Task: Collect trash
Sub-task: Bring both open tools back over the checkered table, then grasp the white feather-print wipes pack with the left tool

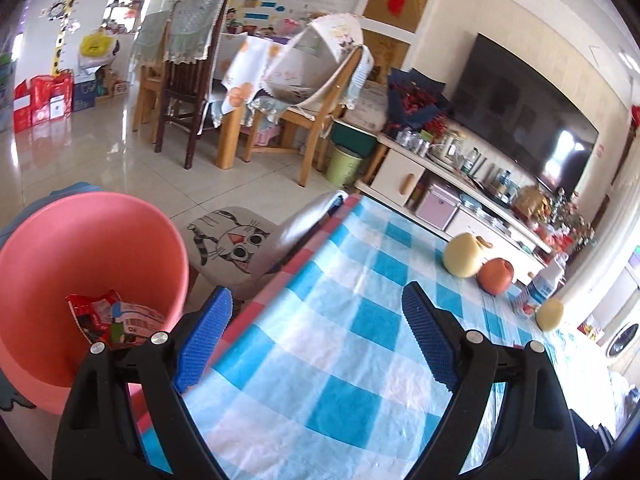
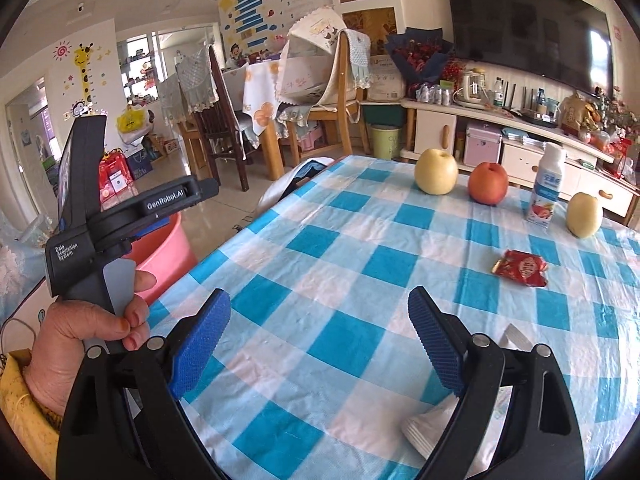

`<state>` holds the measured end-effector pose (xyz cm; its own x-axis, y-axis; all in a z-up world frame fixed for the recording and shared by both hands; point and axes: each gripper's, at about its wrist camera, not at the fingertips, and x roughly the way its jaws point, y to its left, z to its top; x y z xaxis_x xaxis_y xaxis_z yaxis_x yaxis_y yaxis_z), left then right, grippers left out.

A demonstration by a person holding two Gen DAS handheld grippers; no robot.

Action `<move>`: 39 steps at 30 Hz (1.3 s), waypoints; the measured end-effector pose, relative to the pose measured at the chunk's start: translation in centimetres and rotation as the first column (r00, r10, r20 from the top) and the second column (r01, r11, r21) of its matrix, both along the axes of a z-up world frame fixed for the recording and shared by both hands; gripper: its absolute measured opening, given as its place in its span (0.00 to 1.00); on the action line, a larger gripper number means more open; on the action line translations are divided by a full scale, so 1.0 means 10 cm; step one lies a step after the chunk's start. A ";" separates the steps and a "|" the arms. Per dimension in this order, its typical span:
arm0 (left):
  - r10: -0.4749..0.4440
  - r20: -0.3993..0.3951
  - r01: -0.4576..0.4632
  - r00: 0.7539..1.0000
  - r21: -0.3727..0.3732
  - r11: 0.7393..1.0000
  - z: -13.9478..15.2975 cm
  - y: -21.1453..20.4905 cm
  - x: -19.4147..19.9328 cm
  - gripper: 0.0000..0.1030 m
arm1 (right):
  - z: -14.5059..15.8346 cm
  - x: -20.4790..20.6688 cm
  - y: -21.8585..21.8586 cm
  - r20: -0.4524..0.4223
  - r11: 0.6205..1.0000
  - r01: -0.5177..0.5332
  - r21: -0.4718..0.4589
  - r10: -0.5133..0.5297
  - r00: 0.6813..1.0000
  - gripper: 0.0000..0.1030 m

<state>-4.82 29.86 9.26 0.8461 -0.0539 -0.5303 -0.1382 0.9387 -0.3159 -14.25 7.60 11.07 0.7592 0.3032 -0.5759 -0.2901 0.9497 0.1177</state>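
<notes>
**Some trash binned, one wrapper left on the table**

At lower left, the pink bin point(image 1: 92, 248) already holds wrappers point(image 1: 114, 320). The left gripper point(image 1: 316, 320) and right gripper point(image 2: 320, 320) gape wide, empty. At right, a red wrapper point(image 2: 522, 267) remains on the checked tablecloth point(image 2: 340, 240).

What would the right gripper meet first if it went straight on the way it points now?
Probably the checkered tablecloth itself: the right gripper is open and tilted down at bare cloth. The red snack wrapper lies off to the right of that line, and the fruit stands farther back. Depth is unclear.
</notes>
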 end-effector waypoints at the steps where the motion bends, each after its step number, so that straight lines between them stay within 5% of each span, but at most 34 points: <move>1: -0.016 0.000 0.016 1.000 0.010 1.000 0.00 -0.05 -0.01 0.85 | 0.01 -0.02 -0.04 0.008 1.000 0.008 0.000 -0.008 1.000 0.87; 27: -0.332 0.016 0.326 0.943 0.150 0.933 -0.08 -1.26 -0.27 0.85 | 0.12 -0.21 -0.72 0.103 0.994 0.092 -0.064 -0.085 0.991 0.88; 35: -0.447 -0.013 0.440 0.895 0.195 0.876 -0.14 -1.61 -0.45 0.85 | 0.13 -0.28 -0.93 0.087 0.993 0.116 -0.038 -0.112 0.990 0.88; 39: -0.531 -0.025 0.523 0.847 0.223 0.823 -0.18 -1.80 -0.60 0.85 | 0.17 -0.31 -1.03 0.097 0.991 0.128 -0.043 -0.124 0.988 0.88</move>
<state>-10.80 11.82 7.50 0.7402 -0.3866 -0.5502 0.4045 0.9096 -0.0950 -17.39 -2.70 12.72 0.8412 0.1750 -0.5117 -0.1754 0.9833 0.0479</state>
